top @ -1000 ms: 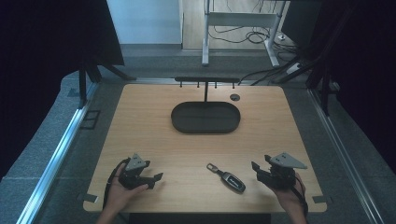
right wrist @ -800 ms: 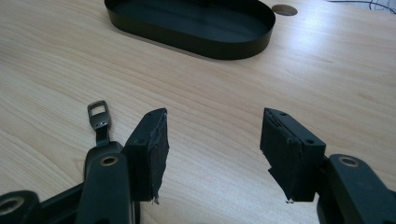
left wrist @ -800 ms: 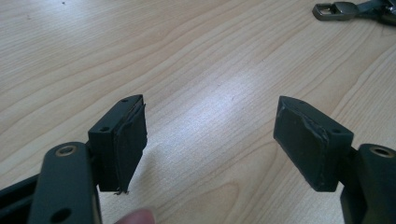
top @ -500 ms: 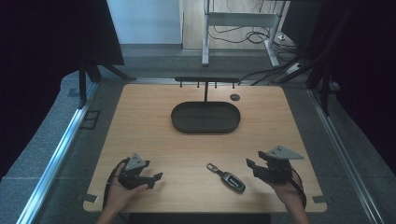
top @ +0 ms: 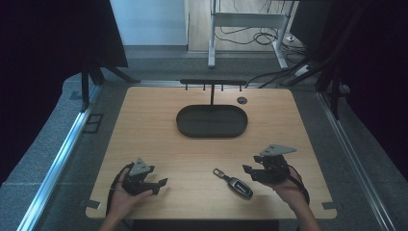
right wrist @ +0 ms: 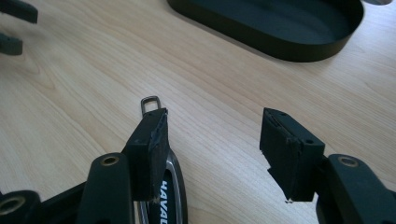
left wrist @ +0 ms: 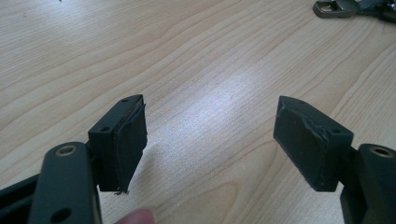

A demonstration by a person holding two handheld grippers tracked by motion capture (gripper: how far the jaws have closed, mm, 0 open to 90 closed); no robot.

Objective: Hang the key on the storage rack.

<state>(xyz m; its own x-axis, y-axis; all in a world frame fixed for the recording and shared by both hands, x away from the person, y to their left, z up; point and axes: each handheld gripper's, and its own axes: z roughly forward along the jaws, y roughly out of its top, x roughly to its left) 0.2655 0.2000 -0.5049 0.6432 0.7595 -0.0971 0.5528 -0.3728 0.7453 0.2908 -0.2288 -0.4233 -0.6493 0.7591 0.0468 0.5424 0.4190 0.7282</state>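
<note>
A light wooden desk (top: 159, 125) is seen from above, ringed by a grey floor and dark curtains. Toward its far side, at the middle, a black oval tray (top: 211, 121) is set down, with a thin black rack standing just behind it. Near the front edge, two hand-held tongs are kept low over the wood. The left tongs (top: 161, 183) are gripped in a hand at the front left corner, their jaws spread wide apart with nothing but bare wood grain between them in the left gripper view (left wrist: 210, 140). The right tongs (top: 248, 169) are held at the front right, pointed leftward, and their jaws are likewise parted with nothing clamped (right wrist: 212, 140). A black car key fob (top: 235, 183) with a metal loop is laid flat on the desk between the two hands, just beside the right tongs and well apart from the tray. In the right gripper view the fob (right wrist: 170, 186) is partly covered by the left-hand jaw, its loop showing just past the jaw tip.
</note>
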